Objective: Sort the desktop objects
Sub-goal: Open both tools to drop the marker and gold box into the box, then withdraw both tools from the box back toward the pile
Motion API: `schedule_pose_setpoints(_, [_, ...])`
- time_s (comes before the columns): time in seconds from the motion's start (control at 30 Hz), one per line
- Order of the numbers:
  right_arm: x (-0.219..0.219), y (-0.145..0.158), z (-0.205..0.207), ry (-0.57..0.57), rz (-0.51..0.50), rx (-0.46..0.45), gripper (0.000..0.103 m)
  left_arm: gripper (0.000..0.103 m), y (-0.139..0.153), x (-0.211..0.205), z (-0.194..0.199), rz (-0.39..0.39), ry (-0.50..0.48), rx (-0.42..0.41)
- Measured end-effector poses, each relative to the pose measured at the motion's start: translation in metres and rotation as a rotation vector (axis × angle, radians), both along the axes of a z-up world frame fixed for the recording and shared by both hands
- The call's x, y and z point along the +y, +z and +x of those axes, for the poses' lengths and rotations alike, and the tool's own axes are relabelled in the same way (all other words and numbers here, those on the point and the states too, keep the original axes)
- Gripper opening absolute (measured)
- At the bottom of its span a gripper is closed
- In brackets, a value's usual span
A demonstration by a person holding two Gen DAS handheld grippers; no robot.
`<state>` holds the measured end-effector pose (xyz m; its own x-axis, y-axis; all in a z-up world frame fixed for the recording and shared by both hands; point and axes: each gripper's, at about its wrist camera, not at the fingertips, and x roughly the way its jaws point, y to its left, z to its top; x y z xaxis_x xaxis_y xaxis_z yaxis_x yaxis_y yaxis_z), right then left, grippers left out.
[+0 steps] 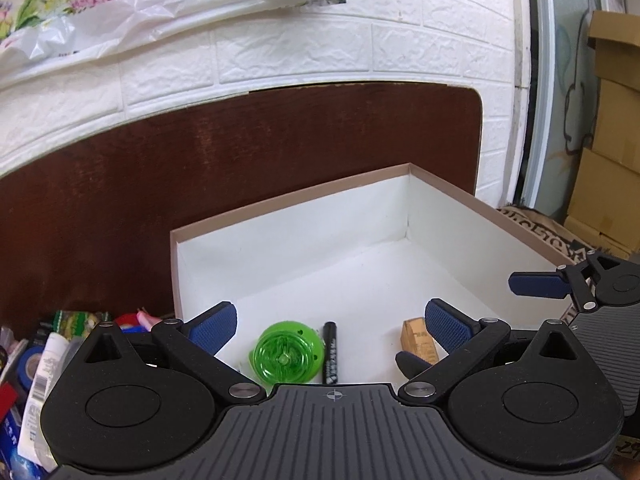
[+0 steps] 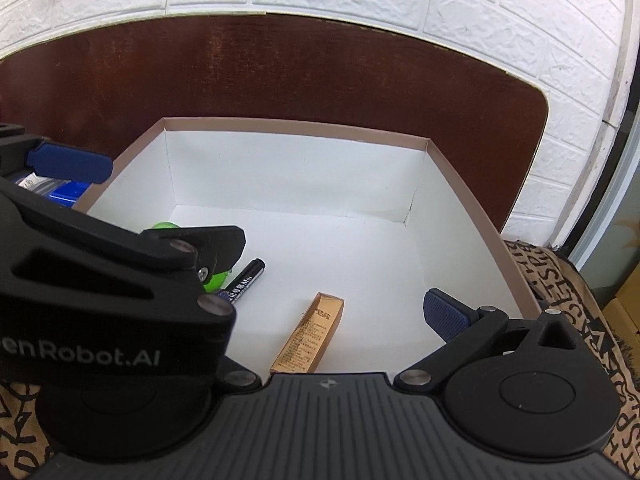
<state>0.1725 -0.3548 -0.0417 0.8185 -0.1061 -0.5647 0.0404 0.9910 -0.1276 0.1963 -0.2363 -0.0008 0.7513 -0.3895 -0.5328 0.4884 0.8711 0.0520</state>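
A shallow white box with a brown rim (image 1: 288, 200) (image 2: 296, 126) stands on the table. Inside it lie a green round toy (image 1: 286, 357) (image 2: 214, 280), a black marker (image 1: 330, 352) (image 2: 248, 276) and a small gold carton (image 1: 420, 338) (image 2: 310, 338). My left gripper (image 1: 328, 326) is open and empty, hovering over the box's near edge above the toy and marker. My right gripper (image 2: 332, 312) is open and empty over the box's near right part; its left finger is hidden behind the left gripper's body, its right finger (image 2: 446, 314) shows. The right gripper also shows in the left wrist view (image 1: 560, 284).
A pile of loose items, packets and tape (image 1: 44, 356) lies left of the box. A blue item (image 2: 68, 192) shows behind the left gripper. A dark wooden board (image 1: 200, 152) backs the table against a white brick wall. A patterned cloth (image 2: 560, 292) lies to the right; cardboard boxes (image 1: 612, 120) stand far right.
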Motion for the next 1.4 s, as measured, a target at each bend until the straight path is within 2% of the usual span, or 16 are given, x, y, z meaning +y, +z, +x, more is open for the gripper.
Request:
schedule_pose_setpoints(0.2, [0.001,0.008,-0.006,-0.006,0.021,-0.019,0.103,0.103,0.003,0.008,-0.001,-0.027,0.012,0.055])
schedule_pose_setpoints(0.7, [0.015,0.023,-0.030,0.025,0.018,-0.046,0.103,0.103,0.015,0.024,-0.024,-0.057,0.011,0.072])
schedule_pose_setpoints(0.97, [0.044,0.025,-0.066,0.068,0.034,-0.073,0.103,0.103,0.011,0.068,-0.058,-0.129,0.034,0.074])
schedule_pose_setpoints(1.2, [0.081,0.013,-0.096,0.106,0.049,-0.068,0.103,0.103,0.001,0.112,-0.093,-0.133,0.094,0.054])
schedule_pose_setpoints(1.4, [0.108,0.005,-0.117,0.137,0.123,-0.048,0.103,0.103,-0.007,0.145,-0.118,-0.147,0.138,0.063])
